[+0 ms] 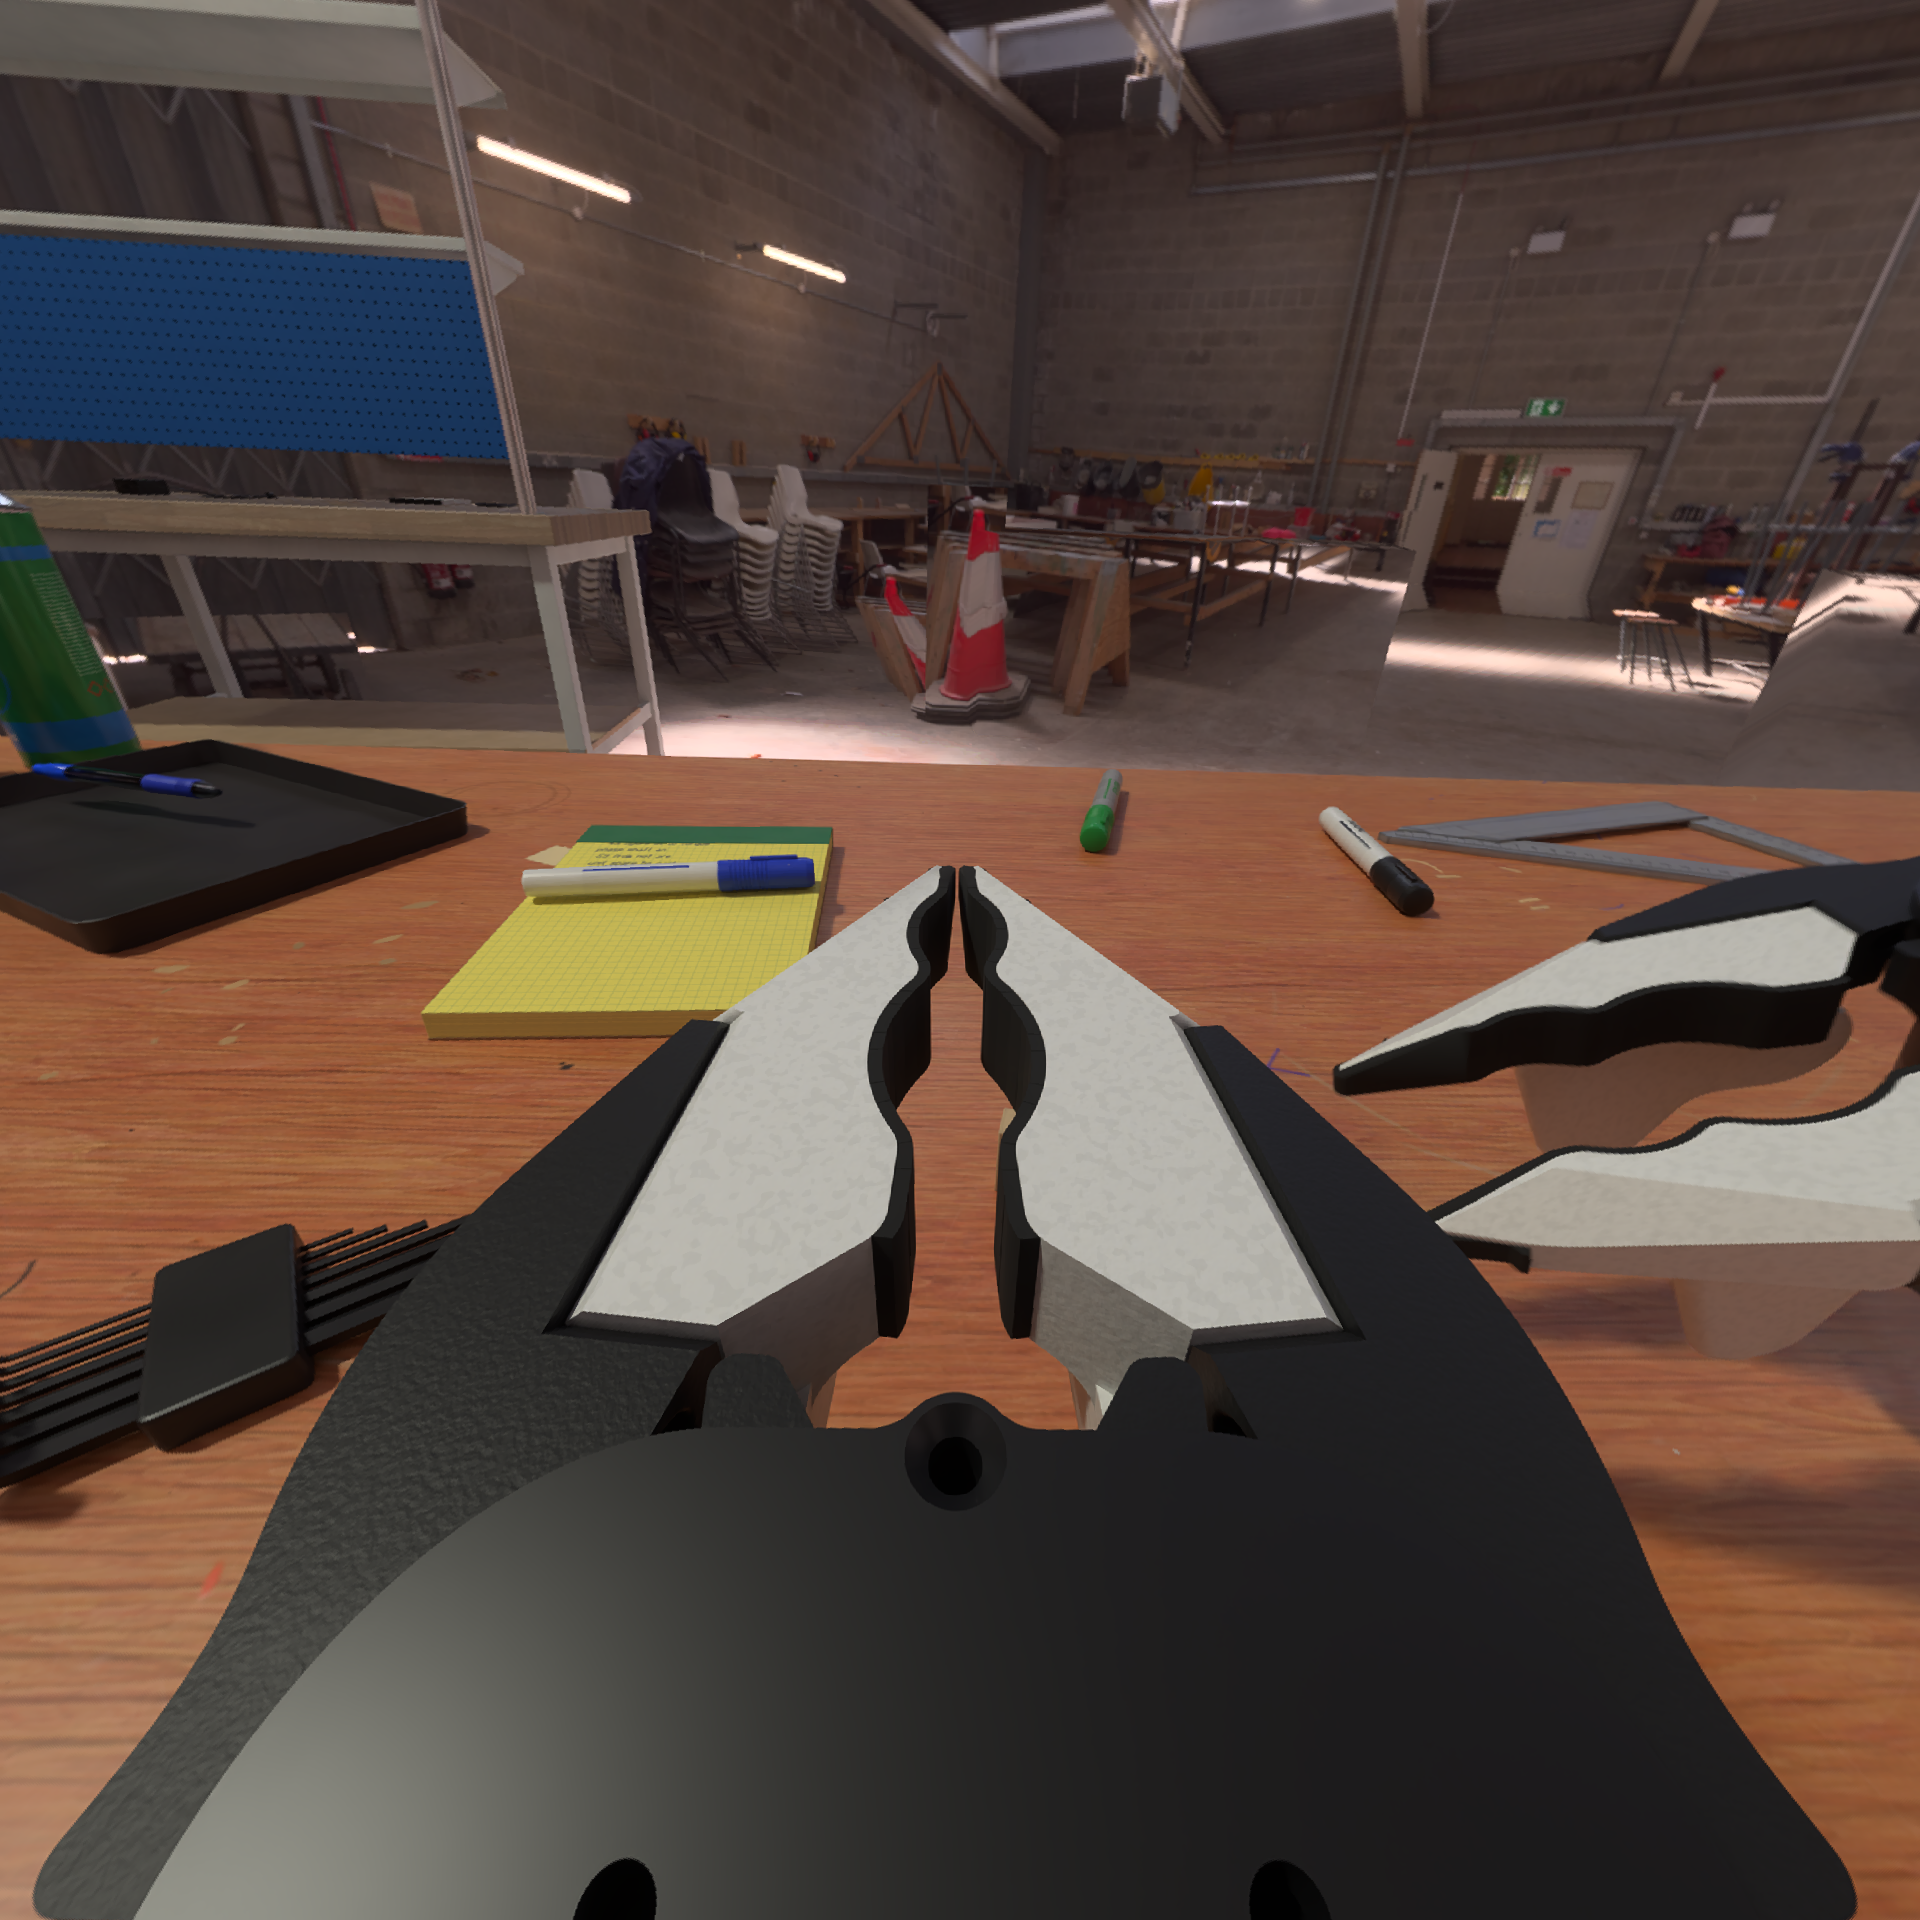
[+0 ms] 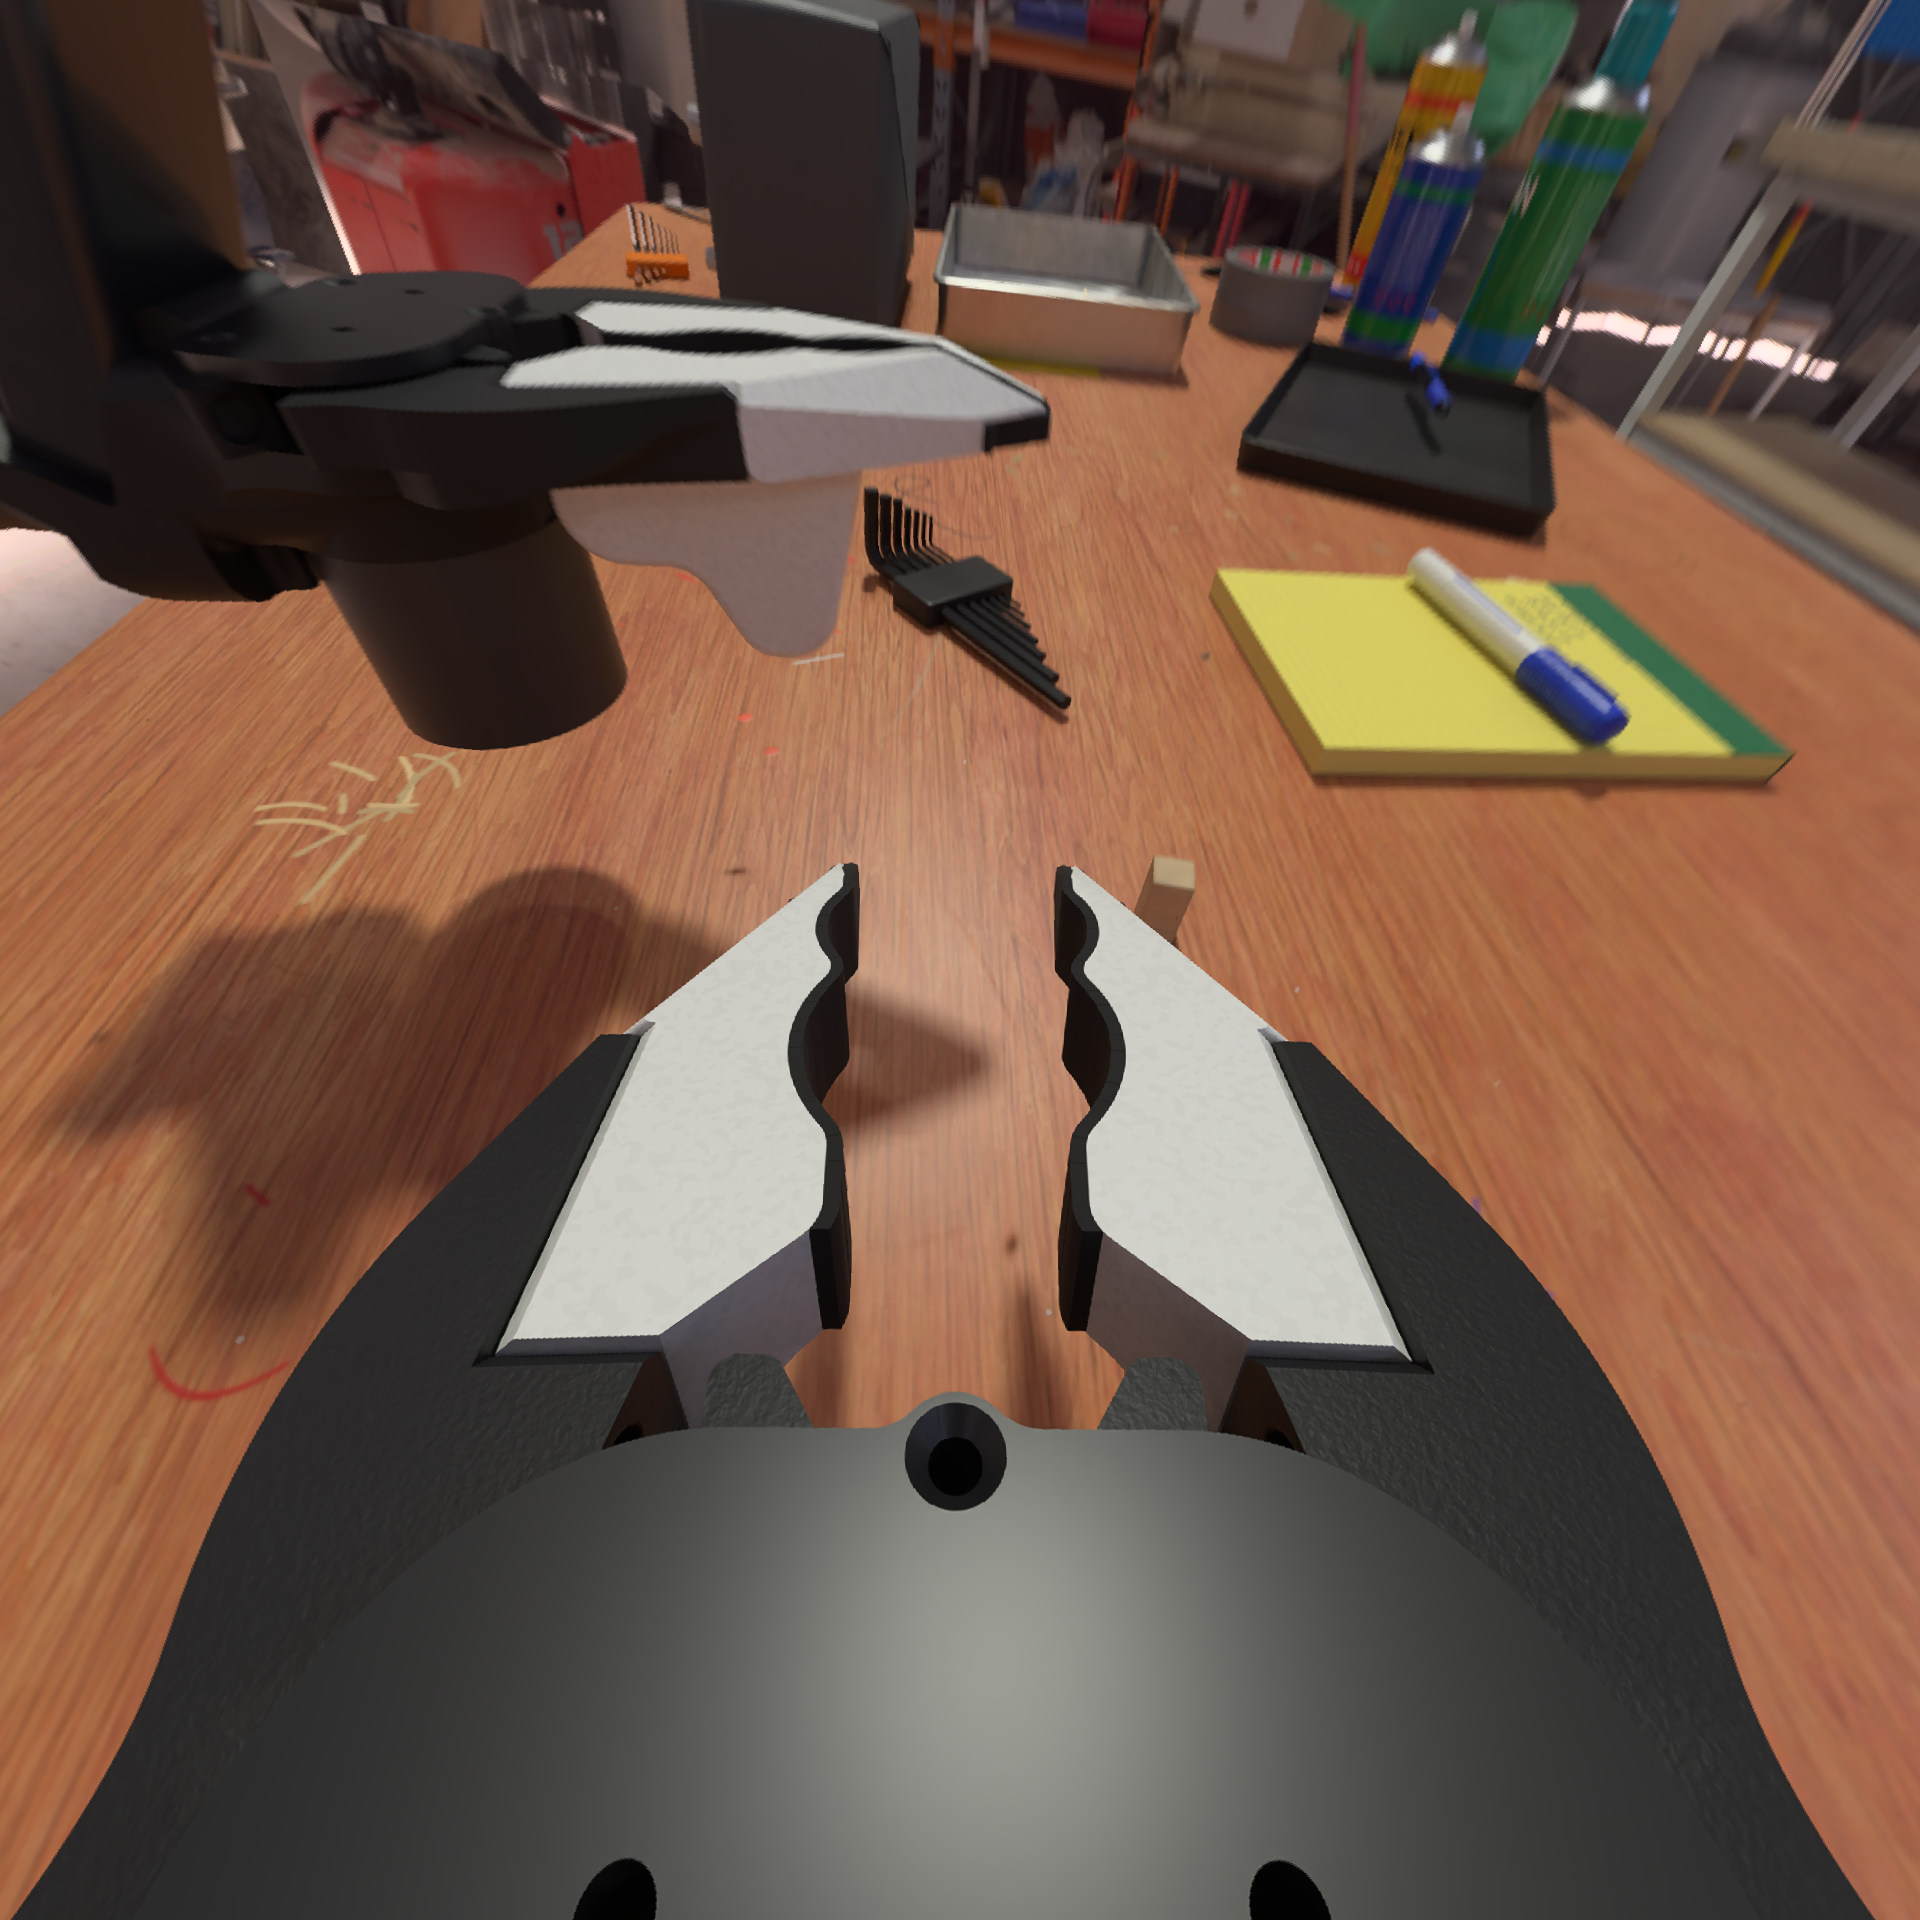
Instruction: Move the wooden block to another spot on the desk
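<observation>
I work with two grippers over one wooden desk (image 2: 1351, 1143). My left gripper (image 1: 956, 878) has its fingers pressed almost together at the tips, holding nothing. My right gripper (image 2: 956, 878) has its fingers spread apart with only bare desk between them.

The one wooden block (image 2: 1166, 896) stands on the desk just past my right gripper's right finger, outside the gap; the fingertip hides its lower part, and I cannot tell whether they touch. From the left wrist view I cannot make the block out.

I count one yellow notepad (image 1: 634, 951) with a green top band, and one blue-capped marker (image 1: 670, 878) lying across it. Beyond my left fingertips lie two more markers, well apart: one green marker (image 1: 1099, 812) and one black-capped marker (image 1: 1377, 860). To the right of that sits one grey set square (image 1: 1579, 836).

One black tray (image 1: 223, 847) rests at the far left, with one blue pen (image 1: 125, 779) in it. Behind the tray I count three spray cans (image 2: 1548, 208), standing upright. One set of black hex keys (image 2: 961, 597) lies between my left gripper and the notepad. Farther back there is one metal pan (image 2: 1065, 286), one roll of tape (image 2: 1276, 293) beside it, and one dark box (image 2: 800, 145).
</observation>
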You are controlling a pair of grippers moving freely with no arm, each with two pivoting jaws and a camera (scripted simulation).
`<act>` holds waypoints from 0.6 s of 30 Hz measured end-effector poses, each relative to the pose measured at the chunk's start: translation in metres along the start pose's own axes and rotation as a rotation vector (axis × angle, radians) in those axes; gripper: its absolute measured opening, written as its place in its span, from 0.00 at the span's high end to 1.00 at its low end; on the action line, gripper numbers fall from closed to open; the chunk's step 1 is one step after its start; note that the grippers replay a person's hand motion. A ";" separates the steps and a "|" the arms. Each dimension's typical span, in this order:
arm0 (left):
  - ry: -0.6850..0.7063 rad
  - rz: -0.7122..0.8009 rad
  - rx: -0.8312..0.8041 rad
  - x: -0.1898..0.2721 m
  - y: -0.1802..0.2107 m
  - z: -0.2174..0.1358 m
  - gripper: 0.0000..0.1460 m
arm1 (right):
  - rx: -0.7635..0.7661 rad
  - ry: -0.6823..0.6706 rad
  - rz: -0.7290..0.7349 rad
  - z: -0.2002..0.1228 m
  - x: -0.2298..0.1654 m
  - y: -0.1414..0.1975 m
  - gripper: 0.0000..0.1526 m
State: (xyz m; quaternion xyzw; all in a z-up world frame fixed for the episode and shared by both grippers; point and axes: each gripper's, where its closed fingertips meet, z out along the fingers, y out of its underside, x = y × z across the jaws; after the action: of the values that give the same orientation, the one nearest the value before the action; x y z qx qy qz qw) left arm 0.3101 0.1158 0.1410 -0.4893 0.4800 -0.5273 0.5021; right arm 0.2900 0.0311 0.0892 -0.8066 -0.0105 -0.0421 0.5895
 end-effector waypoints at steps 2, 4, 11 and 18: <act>-0.007 -0.017 0.003 -0.003 -0.001 -0.001 1.00 | -0.028 0.006 0.043 0.005 0.004 0.005 0.75; -0.003 -0.040 0.006 -0.003 -0.001 -0.001 1.00 | -0.037 0.033 0.058 0.012 0.012 0.009 0.76; 0.017 -0.072 -0.001 -0.001 0.003 0.002 1.00 | -0.040 0.039 0.117 0.038 0.028 0.013 0.75; 0.021 -0.045 -0.018 0.001 0.007 0.005 1.00 | -0.144 0.080 0.106 0.072 0.052 0.021 0.79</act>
State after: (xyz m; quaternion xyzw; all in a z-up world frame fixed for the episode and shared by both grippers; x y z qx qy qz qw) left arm 0.3152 0.1141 0.1344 -0.4989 0.4787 -0.5392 0.4808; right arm 0.3475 0.0913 0.0521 -0.8440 0.0586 -0.0437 0.5313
